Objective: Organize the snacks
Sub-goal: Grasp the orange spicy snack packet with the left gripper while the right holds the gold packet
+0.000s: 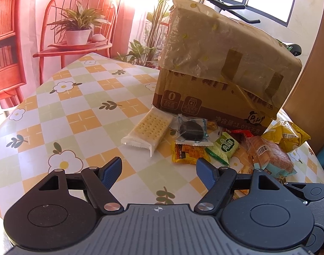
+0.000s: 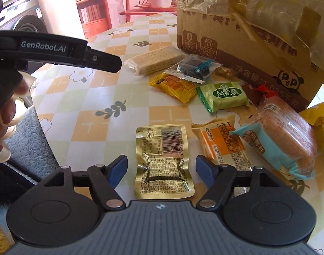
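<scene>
Several wrapped snacks lie on the checked tablecloth in front of a cardboard box (image 1: 221, 68) (image 2: 246, 31). My right gripper (image 2: 162, 165) stands open, its blue pads on either side of a flat gold foil packet (image 2: 164, 161) without touching it. Beside that packet lie an orange-and-white packet (image 2: 221, 142) and a bread loaf in a blue wrapper (image 2: 287, 140). Farther off are a green packet (image 2: 223, 95), a yellow packet (image 2: 174, 85), a dark cookie in clear wrap (image 2: 193, 68) and a cracker pack (image 2: 155, 60) (image 1: 149, 129). My left gripper (image 1: 159, 167) hangs open over bare tablecloth, short of the crackers.
A yellow bag (image 1: 287, 136) lies at the right table edge. The left gripper's body (image 2: 55, 51) and a person's fingers (image 2: 7, 110) fill the left of the right wrist view. The table edge (image 2: 45, 131) curves along there, above a grey fluffy fabric.
</scene>
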`<state>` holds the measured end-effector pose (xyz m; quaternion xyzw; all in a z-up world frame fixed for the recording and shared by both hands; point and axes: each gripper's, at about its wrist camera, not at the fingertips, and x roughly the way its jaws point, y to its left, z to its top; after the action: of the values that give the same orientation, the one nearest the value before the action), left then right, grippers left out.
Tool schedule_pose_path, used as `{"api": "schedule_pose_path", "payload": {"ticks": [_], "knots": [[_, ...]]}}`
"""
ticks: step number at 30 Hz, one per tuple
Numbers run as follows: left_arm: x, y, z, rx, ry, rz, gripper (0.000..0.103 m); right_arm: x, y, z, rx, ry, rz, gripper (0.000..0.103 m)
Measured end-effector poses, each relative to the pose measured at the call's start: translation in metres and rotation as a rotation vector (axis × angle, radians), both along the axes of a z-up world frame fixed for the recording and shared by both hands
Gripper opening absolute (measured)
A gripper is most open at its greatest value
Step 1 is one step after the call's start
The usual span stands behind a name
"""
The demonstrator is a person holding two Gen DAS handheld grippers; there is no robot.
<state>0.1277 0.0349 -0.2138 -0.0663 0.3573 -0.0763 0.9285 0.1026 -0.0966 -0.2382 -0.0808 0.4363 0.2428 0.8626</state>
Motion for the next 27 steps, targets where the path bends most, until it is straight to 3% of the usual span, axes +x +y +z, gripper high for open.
{"api": "schedule_pose_path", "payload": {"ticks": [3, 6, 11, 18, 23, 27], "knots": [[0.000, 0.002, -0.001, -0.003, 0.002, 0.006, 0.078, -0.004, 0.004, -0.004, -0.036, -0.027, 0.007, 0.072], [0.001, 0.002, -0.001, -0.004, 0.005, 0.006, 0.079, -0.007, 0.000, -0.003, -0.026, -0.048, 0.005, 0.055], [0.001, 0.002, -0.002, -0.004, 0.006, 0.000, 0.079, -0.008, -0.006, 0.004, 0.015, -0.083, -0.009, 0.042], [0.002, 0.005, -0.001, -0.009, 0.006, 0.015, 0.078, -0.005, -0.010, 0.020, 0.080, -0.151, -0.023, 0.041], [0.007, 0.007, 0.001, -0.021, 0.006, 0.028, 0.077, -0.001, -0.016, 0.044, 0.095, -0.253, -0.038, 0.041], [0.014, -0.001, -0.003, -0.005, 0.012, -0.025, 0.072, 0.006, -0.028, 0.054, 0.076, -0.297, -0.081, 0.041]]}}
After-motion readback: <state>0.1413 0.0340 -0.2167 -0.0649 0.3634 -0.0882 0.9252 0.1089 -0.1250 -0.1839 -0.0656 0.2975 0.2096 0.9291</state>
